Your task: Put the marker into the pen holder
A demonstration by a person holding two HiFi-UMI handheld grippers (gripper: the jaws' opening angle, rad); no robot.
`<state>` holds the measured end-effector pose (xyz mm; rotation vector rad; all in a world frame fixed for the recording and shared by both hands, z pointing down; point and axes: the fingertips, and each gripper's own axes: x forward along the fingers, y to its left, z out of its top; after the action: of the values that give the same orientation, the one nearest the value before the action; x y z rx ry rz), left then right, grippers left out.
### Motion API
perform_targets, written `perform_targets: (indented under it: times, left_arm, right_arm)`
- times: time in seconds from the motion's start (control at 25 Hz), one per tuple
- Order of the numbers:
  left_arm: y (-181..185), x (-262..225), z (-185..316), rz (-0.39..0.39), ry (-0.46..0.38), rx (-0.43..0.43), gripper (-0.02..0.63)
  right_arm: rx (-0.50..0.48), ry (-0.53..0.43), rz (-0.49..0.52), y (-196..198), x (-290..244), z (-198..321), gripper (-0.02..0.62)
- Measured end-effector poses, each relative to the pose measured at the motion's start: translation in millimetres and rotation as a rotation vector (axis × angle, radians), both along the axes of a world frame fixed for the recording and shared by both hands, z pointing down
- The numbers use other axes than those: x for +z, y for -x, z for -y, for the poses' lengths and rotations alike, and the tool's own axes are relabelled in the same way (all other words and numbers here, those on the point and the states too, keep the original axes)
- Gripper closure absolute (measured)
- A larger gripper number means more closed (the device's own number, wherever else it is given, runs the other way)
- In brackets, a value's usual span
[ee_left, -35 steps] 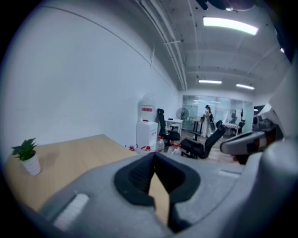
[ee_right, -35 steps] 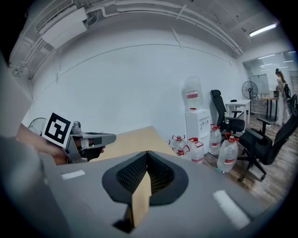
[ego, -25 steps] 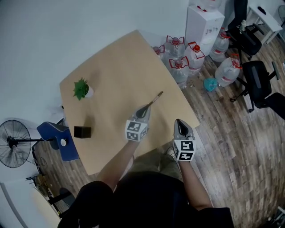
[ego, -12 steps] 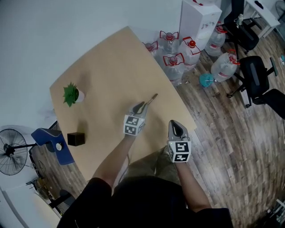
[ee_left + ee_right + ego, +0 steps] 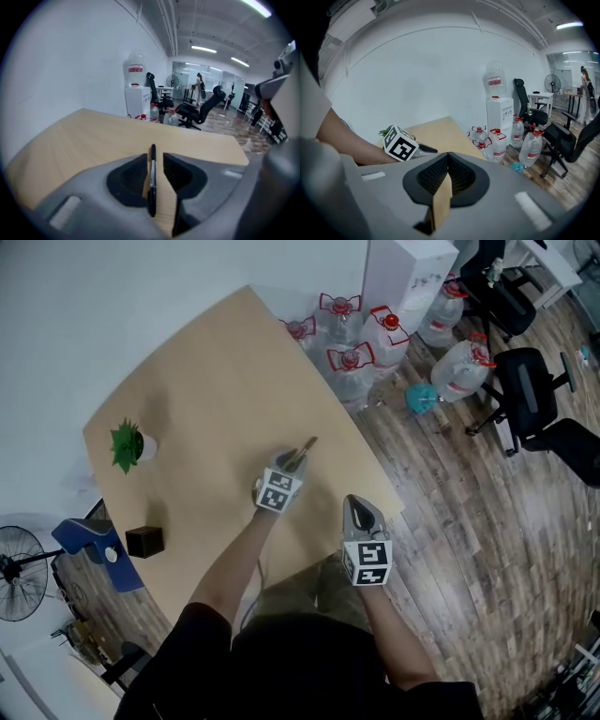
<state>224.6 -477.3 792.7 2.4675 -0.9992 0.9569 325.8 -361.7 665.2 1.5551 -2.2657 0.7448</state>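
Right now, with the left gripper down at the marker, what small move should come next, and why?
Probably close the left gripper on the marker. Its jaws have just been opening and now stand apart with the marker lying between them on the table, not yet gripped.

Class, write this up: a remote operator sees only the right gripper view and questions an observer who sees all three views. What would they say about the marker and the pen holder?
Operator: My view shows no marker. Where is it?
Observer: The slim black marker lies on the light wooden table between the jaws of the left gripper, which have just been opening; neither pad presses it.
Operator: And the pen holder?
Observer: The small black square pen holder stands by the table's edge, at the head view's lower left, far from the marker.
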Motion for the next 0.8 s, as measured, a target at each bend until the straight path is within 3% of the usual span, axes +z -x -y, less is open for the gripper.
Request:
perform_targets:
  times: [0.44,0.6,0.8]
  left_arm:
    - [-7.7,36.3,9.4,0.032,0.105,-0.015,0.500]
    - [-6.7,44.7,6.9,0.053,0.125,-0.001,0.558]
    - [-9.1,50.8,6.2,0.072,0.138,0.022,0.557]
  right_arm:
    - [0.040,0.030,-0.026,-27.8,12.7,-2.8,0.594]
    - [0.045,0.031,-0.028,-33.6,13.6,-5.3,0.594]
    - [0.052,0.039,-0.024,-36.5,22.1,-11.3,0.594]
